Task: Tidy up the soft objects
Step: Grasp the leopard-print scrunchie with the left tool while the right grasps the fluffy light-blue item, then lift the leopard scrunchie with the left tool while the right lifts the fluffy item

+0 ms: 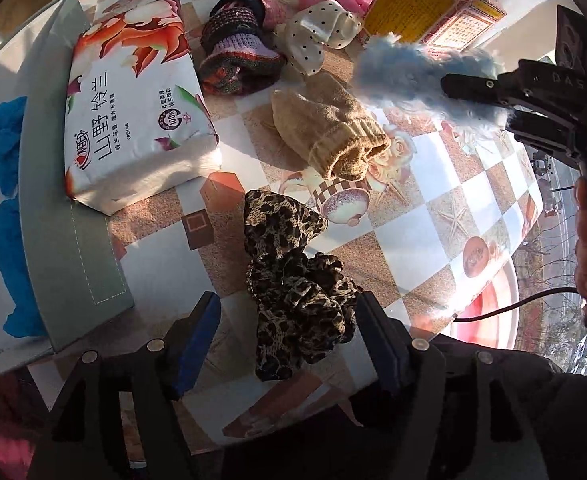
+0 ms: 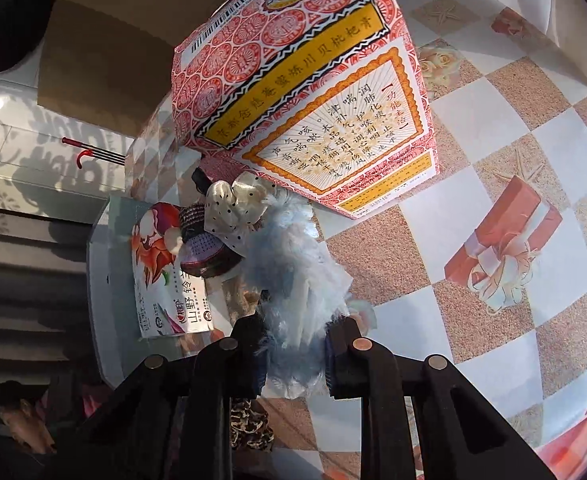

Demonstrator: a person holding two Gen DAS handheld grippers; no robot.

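Two grippers, one catch

Clamped tight on pale blue fluffy scrunchie (image 2: 293,280), right gripper (image 2: 293,356) with both pads buried in fur, piece lifted off checkered tablecloth (image 2: 493,152). Seen from left wrist as dark fingers pinching same blue tuft (image 1: 421,76) above far side of table. Spread wide, left gripper (image 1: 285,340), blue pads standing either side of leopard-print scrunchie (image 1: 293,280) without pressing it; right pad just touching ruffled edge, left pad apart. Lay flat on cloth, that scrunchie, directly under jaws. Further out: tan knitted sock (image 1: 329,132), rolled at cuff, beside printed cup motif. Beyond, striped knit piece (image 1: 237,52) in purple and dark tones, touching cream polka-dot scrunchie (image 1: 317,36); pink fuzzy items behind, partly hidden. At left, floral tissue pack (image 1: 133,104) resting partly on grey bin rim (image 1: 69,240), blue cloth (image 1: 9,240) inside bin. At back, red-and-yellow patterned carton (image 2: 301,92), just behind polka-dot piece.
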